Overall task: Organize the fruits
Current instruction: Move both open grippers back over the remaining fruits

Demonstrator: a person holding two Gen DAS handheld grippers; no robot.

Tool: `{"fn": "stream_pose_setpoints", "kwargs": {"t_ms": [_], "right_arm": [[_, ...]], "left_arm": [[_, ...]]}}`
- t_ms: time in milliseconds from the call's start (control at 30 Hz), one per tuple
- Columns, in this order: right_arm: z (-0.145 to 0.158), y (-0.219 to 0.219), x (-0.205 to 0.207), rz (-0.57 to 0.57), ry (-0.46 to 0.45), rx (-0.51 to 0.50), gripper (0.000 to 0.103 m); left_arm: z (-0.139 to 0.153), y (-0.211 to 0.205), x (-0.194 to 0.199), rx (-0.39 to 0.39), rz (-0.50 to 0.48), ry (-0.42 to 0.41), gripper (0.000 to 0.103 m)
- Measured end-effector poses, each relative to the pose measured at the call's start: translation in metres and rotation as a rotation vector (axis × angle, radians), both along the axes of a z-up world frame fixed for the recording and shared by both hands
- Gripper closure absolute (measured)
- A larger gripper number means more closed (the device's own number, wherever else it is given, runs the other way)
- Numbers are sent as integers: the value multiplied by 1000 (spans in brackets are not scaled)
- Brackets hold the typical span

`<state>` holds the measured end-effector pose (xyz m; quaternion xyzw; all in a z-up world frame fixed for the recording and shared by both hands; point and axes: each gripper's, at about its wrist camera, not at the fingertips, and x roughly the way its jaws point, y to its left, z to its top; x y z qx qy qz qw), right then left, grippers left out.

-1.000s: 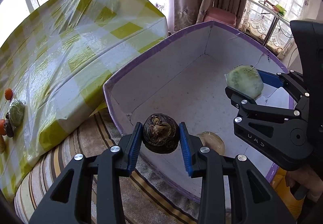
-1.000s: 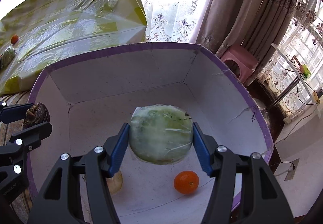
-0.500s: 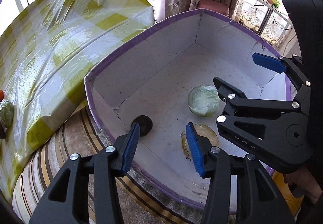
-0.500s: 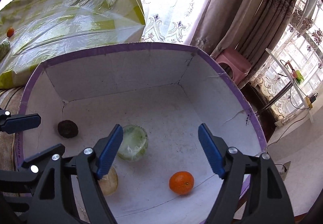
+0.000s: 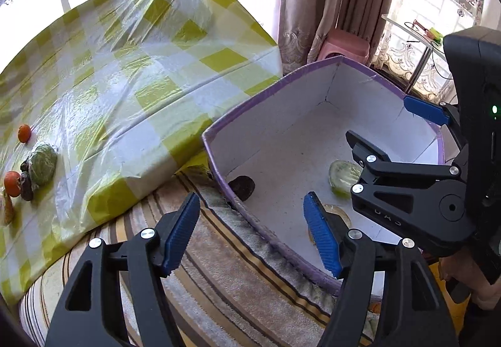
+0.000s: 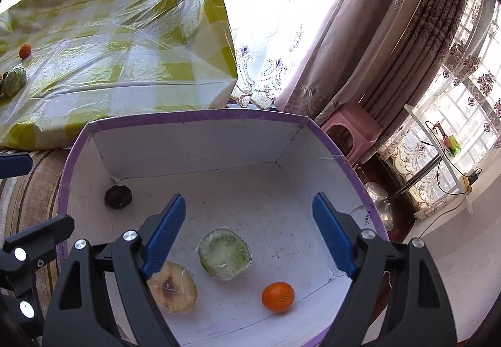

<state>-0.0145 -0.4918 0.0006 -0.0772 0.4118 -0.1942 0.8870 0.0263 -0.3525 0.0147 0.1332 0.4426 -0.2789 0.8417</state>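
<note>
A white box with a purple rim [image 6: 194,117] [image 5: 269,90] holds a dark wrinkled fruit [image 6: 118,196] [image 5: 241,187], a wrapped green melon half [image 6: 224,254] [image 5: 344,176], a wrapped pale apple half [image 6: 171,287] and an orange [image 6: 278,297]. My right gripper [image 6: 249,234] is open and empty above the box. My left gripper [image 5: 252,234] is open and empty over the box's near-left rim. More fruit lies on the checked table: two oranges [image 5: 24,133] [image 5: 12,183] and a wrapped green fruit [image 5: 42,164] [image 6: 13,82].
The table has a yellow-checked plastic cover [image 5: 125,74]. The box stands on a striped cloth seat [image 5: 219,284]. A pink stool [image 6: 350,128] and curtains [image 6: 391,34] stand behind the box. A glass side table [image 6: 438,140] is at right.
Both grippers opened and dropped their fruit into the box: the dark fruit at the left corner, the green melon half in the middle. Both have since lifted back, the left one leftward.
</note>
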Motion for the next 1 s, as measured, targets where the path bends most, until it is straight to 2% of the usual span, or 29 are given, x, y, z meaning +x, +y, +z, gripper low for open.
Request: {"fn": "stream_pose_setpoints", "kwargs": {"t_ms": [367, 467, 533, 700, 867, 1000], "right_arm": [[16, 42, 19, 74, 5, -62, 19], [18, 57, 27, 102, 7, -69, 15], [19, 69, 32, 127, 9, -65, 14], [21, 102, 45, 215, -1, 9, 9], [22, 136, 60, 296, -14, 157, 9], [20, 170, 73, 345, -38, 197, 9]], "left_arm": [[31, 91, 22, -92, 164, -36, 35], [35, 120, 26, -113, 214, -42, 34], [38, 140, 28, -123, 244, -49, 30], [43, 194, 33, -135, 336, -69, 28], [40, 249, 40, -156, 443, -63, 27], [32, 287, 42, -154, 514, -59, 24]]}}
